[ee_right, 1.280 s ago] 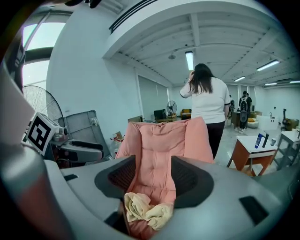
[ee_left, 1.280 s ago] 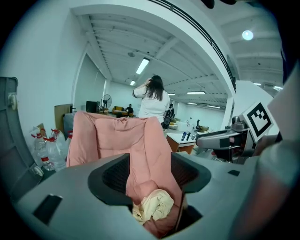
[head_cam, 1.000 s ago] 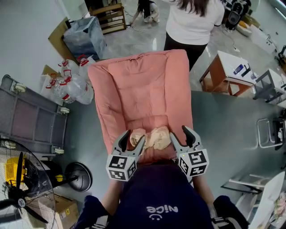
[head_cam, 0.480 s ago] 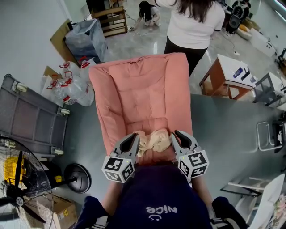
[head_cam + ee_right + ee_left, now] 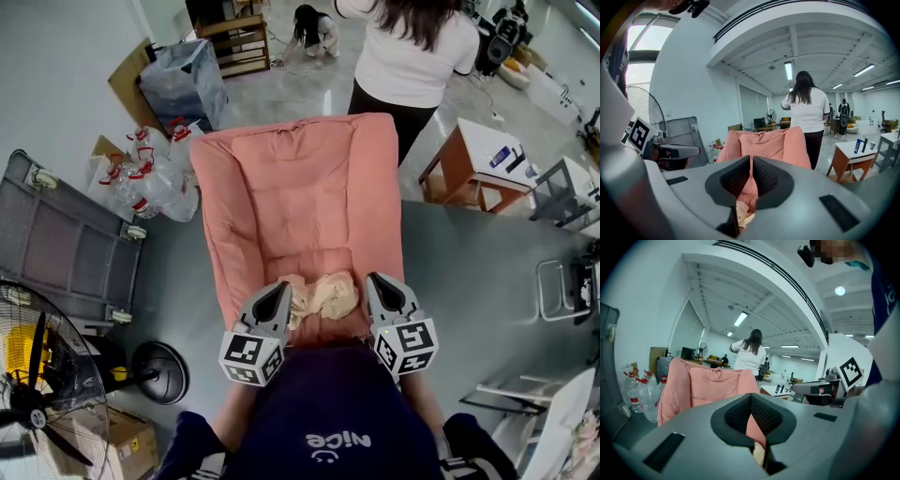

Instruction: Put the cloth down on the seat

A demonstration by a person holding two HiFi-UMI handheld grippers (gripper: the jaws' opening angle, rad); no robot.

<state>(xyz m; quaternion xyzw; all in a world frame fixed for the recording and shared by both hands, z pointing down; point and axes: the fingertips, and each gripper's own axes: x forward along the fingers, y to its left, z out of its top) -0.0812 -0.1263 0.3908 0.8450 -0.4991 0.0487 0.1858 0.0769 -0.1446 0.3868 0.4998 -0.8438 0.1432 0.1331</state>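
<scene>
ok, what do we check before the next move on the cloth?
1. Left gripper grip: jaws have just closed on the cloth's left end: ok.
2. Right gripper grip: jaws have just closed on its right end: ok.
3. Cloth on the seat: ok.
4. Cloth flat: not ok, bunched at the front edge.
5. Person behind the seat clear of it: cannot tell.

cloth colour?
Pale beige cloth, crumpled against the pink seat; head view shows it best.
</scene>
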